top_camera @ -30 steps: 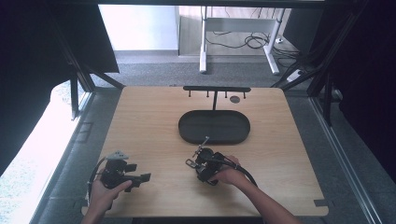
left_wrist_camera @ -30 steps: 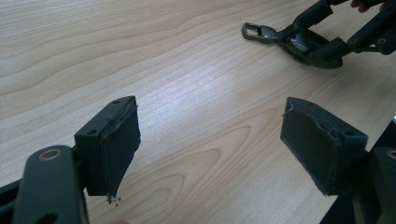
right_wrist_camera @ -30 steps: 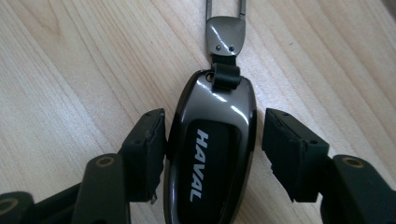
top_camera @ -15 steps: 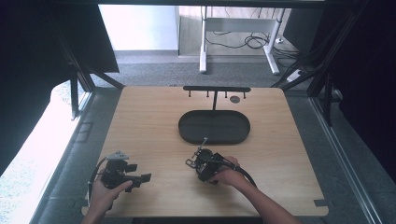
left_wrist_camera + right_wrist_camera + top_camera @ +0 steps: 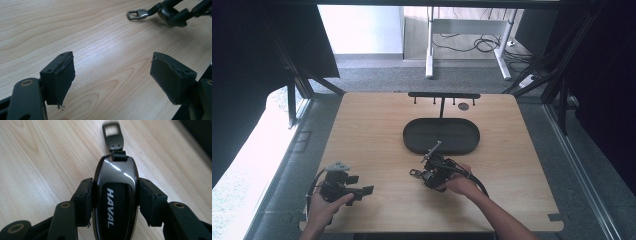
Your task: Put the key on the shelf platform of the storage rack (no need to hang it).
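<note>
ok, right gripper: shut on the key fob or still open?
Shut on it. In the right gripper view both pads press the sides of the Haval key fob; the right gripper holds it over the table.

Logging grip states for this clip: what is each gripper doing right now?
Left gripper: open, nothing between its jaws.
Right gripper: shut on the glossy black HAVAL car key fob.

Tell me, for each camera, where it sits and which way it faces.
High view: above the person's side, looking forward and down on the table; both forearms, left gripper, right gripper.
Left gripper view: on the left gripper, along its open jaws at bare wood.
Right gripper view: on the right gripper, along jaws clamped on the key fob.
Shared: the left gripper view also shows the key fob's metal loop.
</note>
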Tool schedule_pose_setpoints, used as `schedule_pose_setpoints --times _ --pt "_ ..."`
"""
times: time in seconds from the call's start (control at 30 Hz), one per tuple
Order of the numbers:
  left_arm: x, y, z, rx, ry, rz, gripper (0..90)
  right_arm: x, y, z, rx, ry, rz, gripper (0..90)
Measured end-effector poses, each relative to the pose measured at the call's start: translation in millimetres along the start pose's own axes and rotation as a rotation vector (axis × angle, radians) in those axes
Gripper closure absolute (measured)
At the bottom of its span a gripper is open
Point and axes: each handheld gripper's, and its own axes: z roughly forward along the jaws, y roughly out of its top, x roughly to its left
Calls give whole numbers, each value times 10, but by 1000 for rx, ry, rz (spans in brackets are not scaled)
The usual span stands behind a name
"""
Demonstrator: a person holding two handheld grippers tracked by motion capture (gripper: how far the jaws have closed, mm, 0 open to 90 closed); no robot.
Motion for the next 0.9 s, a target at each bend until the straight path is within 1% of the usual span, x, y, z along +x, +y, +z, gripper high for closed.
schedule_pose_setpoints --times 0.27,0.5,0.7,0.9 --pt "-2 1 4 0 -2 -1 201 -21 57 -224 -57 0 1 492" --pt "3 0 -1 -1 -2 -1 201 -52 72 -326 -83 -5 8 493" --pt "-2 0 5 1 -2 -1 201 -89 77 -461 -114 -24 18 493" --pt "-2 0 8 1 -2 0 201 -119 80 -543 -135 -36 20 493"
